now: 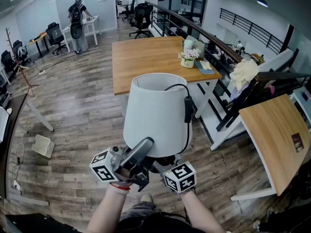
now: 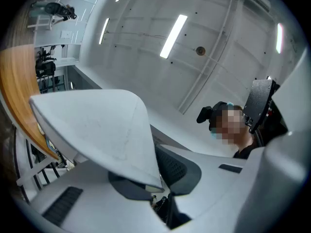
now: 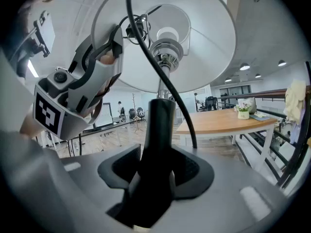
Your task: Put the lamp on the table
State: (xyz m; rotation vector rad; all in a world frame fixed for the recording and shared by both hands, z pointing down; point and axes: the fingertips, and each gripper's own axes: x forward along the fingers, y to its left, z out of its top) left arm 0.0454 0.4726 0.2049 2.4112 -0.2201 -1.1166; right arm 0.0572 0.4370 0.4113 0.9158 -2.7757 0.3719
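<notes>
A lamp with a white shade (image 1: 158, 115) and a black cord (image 1: 187, 108) is held up in front of me, above the wooden floor. My left gripper (image 1: 141, 152) is shut on the shade's lower rim (image 2: 97, 125), which runs down between its jaws (image 2: 155, 188). My right gripper (image 1: 163, 166) is shut on the lamp's black stem (image 3: 158, 144) under the shade, its jaws (image 3: 155, 178) wide around it. From below, the bulb (image 3: 167, 35) and the left gripper (image 3: 104, 57) at the rim show. A long wooden table (image 1: 150, 57) stands ahead.
A flower pot (image 1: 188, 57) and papers sit at the long table's far right end. A second wooden table (image 1: 272, 135) stands to the right, with a dark chair and clothes (image 1: 252, 89) beside it. A person (image 1: 77, 18) stands at a far desk.
</notes>
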